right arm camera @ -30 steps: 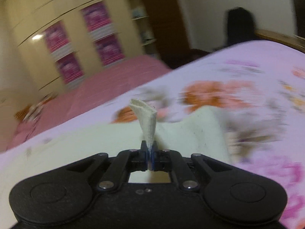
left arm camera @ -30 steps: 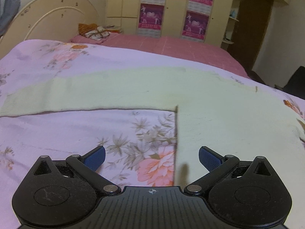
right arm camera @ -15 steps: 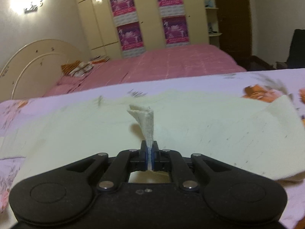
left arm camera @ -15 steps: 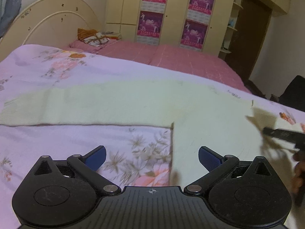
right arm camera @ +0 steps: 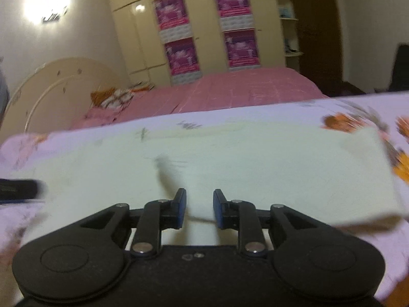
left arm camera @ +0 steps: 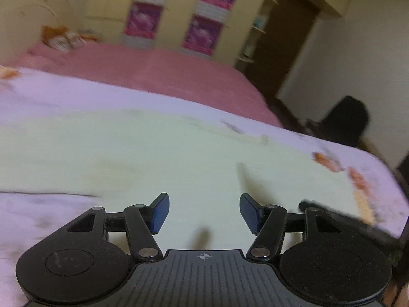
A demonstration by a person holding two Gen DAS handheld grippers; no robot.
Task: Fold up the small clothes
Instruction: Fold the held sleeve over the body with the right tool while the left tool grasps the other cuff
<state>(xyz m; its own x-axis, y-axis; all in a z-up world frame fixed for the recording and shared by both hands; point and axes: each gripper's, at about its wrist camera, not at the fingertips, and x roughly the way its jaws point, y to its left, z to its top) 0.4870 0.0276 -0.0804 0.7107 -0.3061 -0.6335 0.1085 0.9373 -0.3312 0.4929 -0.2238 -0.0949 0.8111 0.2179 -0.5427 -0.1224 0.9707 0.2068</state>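
A pale cream garment [left arm camera: 153, 153] lies spread flat on the floral lilac bedspread [left arm camera: 38, 220]. My left gripper [left arm camera: 203, 204] hovers over the garment's near part. Its jaws are closing, with a wide gap between the blue pads [left arm camera: 159, 212] and nothing pinched. In the right wrist view the same garment [right arm camera: 255, 163] lies under my right gripper [right arm camera: 199, 197]. That gripper's jaws are opening; cloth shows below the gap, and the pads [right arm camera: 180, 209] do not press on it. Each gripper shows as a dark blur in the other's view: the right gripper [left arm camera: 342, 220] and the left gripper [right arm camera: 18, 189].
Behind the bedspread lies a pink bed [right arm camera: 230, 92] with an orange-and-white bundle [right arm camera: 115, 97] by the cream headboard [right arm camera: 51, 89]. A wardrobe with pink posters [right arm camera: 179, 38] fills the back wall. A dark chair [left arm camera: 345, 120] stands at the right beyond the bed's edge.
The right gripper held a pinched fold of cloth upright; now its jaws have parted and the fold is gone from between them. The left gripper swung right over the garment and its jaws narrowed.
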